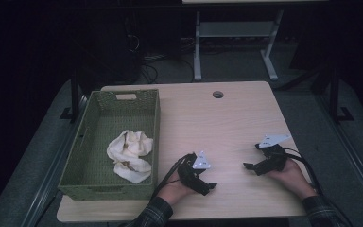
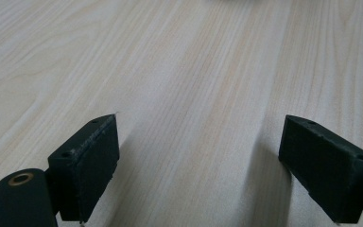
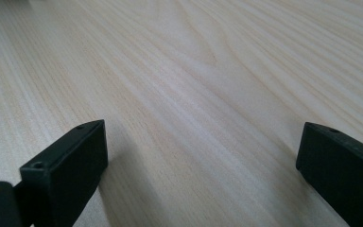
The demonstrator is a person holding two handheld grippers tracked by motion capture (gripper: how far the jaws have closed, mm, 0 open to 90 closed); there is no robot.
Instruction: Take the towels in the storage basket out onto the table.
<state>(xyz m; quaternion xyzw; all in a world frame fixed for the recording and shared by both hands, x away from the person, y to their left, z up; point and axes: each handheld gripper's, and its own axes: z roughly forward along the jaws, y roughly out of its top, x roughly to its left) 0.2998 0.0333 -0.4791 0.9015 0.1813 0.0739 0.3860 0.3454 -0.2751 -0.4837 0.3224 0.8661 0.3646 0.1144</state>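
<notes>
Green wicker formed the basket (image 1: 153,118) at the desk's (image 1: 236,123) left edge, and a crumpled cream cloth (image 1: 130,155) lay inside it near its right wall. Right of the basket, the left gripper (image 1: 207,187) and the right gripper (image 1: 248,166) rested on bare wood, both wide and empty. Reaching the cloth would probably mean lifting the left gripper over the basket's wall first; the open wood beside the basket left ample room.

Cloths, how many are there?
1. The crumpled cream cloth lies inside the green basket at the table's left; more could hide beneath it.
</notes>
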